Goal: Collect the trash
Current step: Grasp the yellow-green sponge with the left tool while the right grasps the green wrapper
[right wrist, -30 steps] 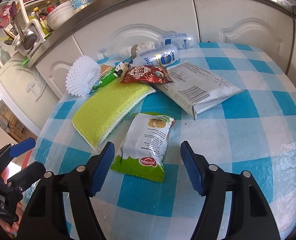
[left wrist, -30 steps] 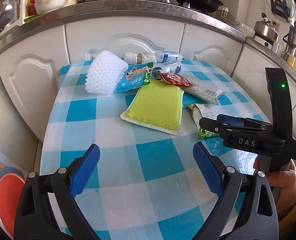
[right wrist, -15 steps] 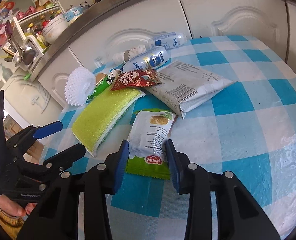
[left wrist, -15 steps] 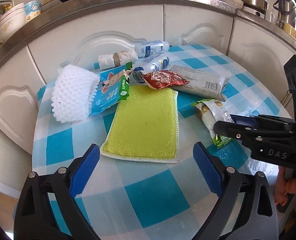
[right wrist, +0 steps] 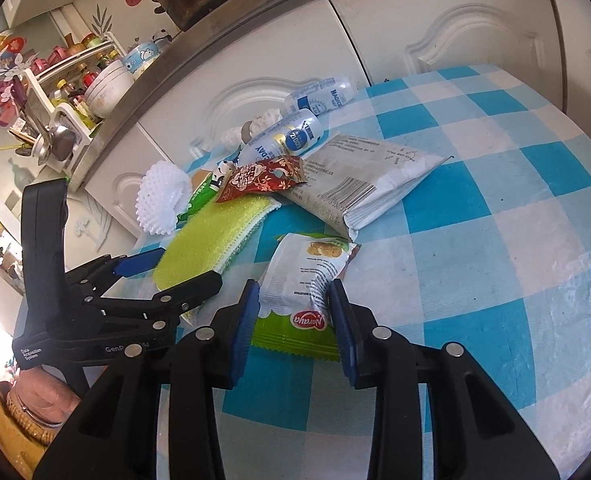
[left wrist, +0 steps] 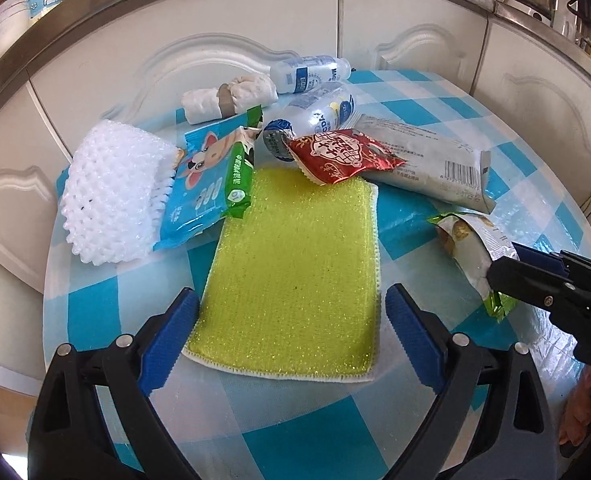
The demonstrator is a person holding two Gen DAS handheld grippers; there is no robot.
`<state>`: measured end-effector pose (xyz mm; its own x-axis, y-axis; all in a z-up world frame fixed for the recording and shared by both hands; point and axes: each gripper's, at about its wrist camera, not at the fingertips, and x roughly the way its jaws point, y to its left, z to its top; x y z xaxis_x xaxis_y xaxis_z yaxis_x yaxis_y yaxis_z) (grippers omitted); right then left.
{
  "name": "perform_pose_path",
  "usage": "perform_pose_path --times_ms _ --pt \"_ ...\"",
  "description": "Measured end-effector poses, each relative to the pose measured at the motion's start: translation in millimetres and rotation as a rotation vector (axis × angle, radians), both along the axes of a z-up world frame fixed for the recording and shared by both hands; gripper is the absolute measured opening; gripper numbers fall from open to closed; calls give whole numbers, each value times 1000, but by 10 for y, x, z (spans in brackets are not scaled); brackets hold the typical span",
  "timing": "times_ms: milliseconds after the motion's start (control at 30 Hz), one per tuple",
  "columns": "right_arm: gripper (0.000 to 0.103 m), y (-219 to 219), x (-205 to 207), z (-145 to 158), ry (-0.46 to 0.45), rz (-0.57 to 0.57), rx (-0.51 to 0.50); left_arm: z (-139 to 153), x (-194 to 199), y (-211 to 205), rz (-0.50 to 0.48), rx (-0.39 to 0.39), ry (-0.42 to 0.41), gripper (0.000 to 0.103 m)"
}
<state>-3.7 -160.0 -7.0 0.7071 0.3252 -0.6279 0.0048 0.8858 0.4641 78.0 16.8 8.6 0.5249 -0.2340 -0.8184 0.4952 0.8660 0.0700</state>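
Low over the table [right wrist: 495, 208], right gripper [right wrist: 293, 312] pinches the snack packet [right wrist: 303, 276]; left gripper [left wrist: 291, 344] gapes wide.

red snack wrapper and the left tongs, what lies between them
Only the yellow-green sponge cloth: the red snack wrapper overlaps its far edge, and the open left tongs straddle its near edge, in the left wrist view.

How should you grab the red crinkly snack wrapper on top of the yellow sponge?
Pinch the red crinkly snack wrapper at its pointed lower corner, coming from the near side over the flat yellow sponge. That corner overhangs the sponge and looks free, while the upper end rests against the plastic bottle and the grey foil packet.
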Motion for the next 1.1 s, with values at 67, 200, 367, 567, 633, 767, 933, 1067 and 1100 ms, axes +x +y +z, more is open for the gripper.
perform_pose_path --times_ms 67,200,367,567,633,767,933,1067,1100 --pt "37 -1 0 -2 -1 3 1 -12 27 -11 7 6 -2 95" --pt "37 2 -1 -1 -3 4 3 -40 52 -18 25 -1 14 94" --pt "37 -3 -6 7 -9 3 5 -52 22 -21 53 -14 21 88" --pt "37 -6 -9 10 -12 3 5 -35 -33 -34 78 -13 19 83" --pt "37 -13 -12 14 -14 4 7 -31 -60 -39 78 -13 18 82" --pt "37 -26 -25 21 -21 3 11 -10 -181 -34 74 -23 14 81" --pt "37 -24 -38 31 -33 13 17 48 -401 19 71 -55 9 80" --pt "37 -28 -60 46 -48 19 28 138 -617 108 76 -92 -5 80" --pt "37 -29 -63 48 -50 20 29 161 -672 149 81 -100 -9 80"
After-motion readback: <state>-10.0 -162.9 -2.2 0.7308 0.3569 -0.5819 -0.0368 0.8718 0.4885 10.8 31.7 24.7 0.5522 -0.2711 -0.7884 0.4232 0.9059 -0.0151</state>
